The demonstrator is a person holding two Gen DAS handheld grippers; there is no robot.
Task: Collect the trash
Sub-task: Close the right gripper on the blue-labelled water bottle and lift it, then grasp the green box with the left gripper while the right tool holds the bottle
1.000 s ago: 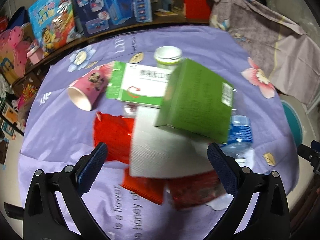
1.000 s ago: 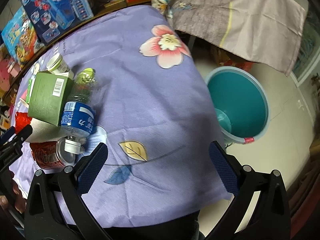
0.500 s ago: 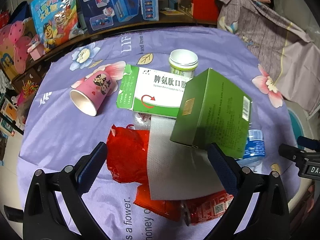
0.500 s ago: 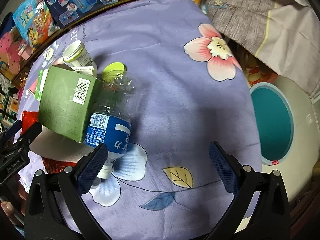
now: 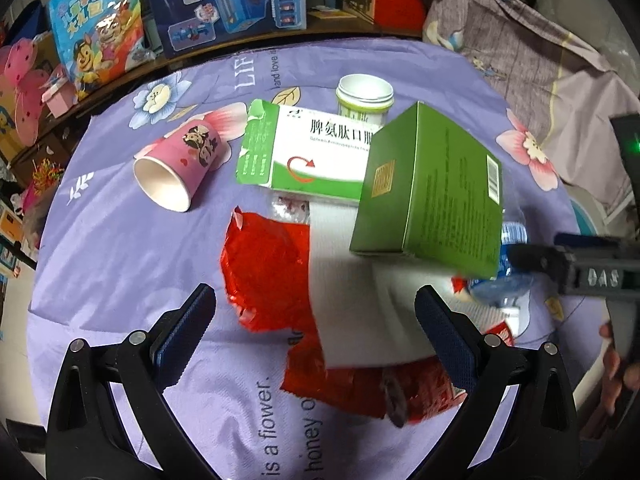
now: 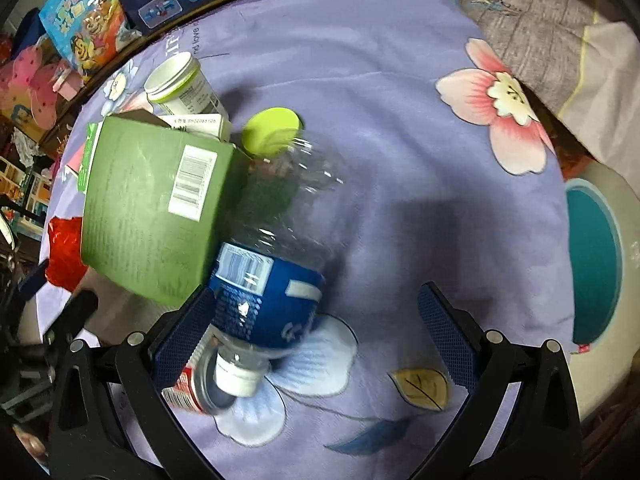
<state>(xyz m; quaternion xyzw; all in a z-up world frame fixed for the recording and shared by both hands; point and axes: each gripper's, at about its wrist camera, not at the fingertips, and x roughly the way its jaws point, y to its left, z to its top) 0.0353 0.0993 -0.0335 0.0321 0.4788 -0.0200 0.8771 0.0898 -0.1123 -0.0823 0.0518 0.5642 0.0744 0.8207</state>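
The desk (image 5: 120, 248) is covered with a purple flowered cloth, and the trash lies in a heap near its right edge. The fingers of the left gripper (image 5: 316, 320) are wide apart and hold nothing. Between them, seen from the left wrist, lie a red wrapper (image 5: 264, 264) and a white sheet (image 5: 352, 304) that partly covers it. A crushed red can (image 5: 424, 388) lies just beside the right finger (image 5: 444, 340), at the near edge of the heap. A green box (image 5: 432, 196) rests tilted on the white sheet, beyond the fingertips. Behind it lies a flat green and white box (image 5: 304, 156), and a white jar (image 5: 364, 94) stands upright at the far side. A pink paper cup (image 5: 180, 168) lies on its side, apart from the heap, toward the left edge.

The fingers of the right gripper (image 6: 316, 326) are also wide apart and hold nothing. A clear plastic bottle (image 6: 276, 248) with a blue label lies on its side, its white cap pointing toward the camera. The labelled part lies just beside the left finger (image 6: 182, 332); I cannot tell whether they touch. The right finger (image 6: 448, 336) is well apart from the bottle. A yellow-green lid (image 6: 272, 130) lies beyond the bottle. A teal bin (image 6: 592, 260) stands on the floor past the right edge of the desk.
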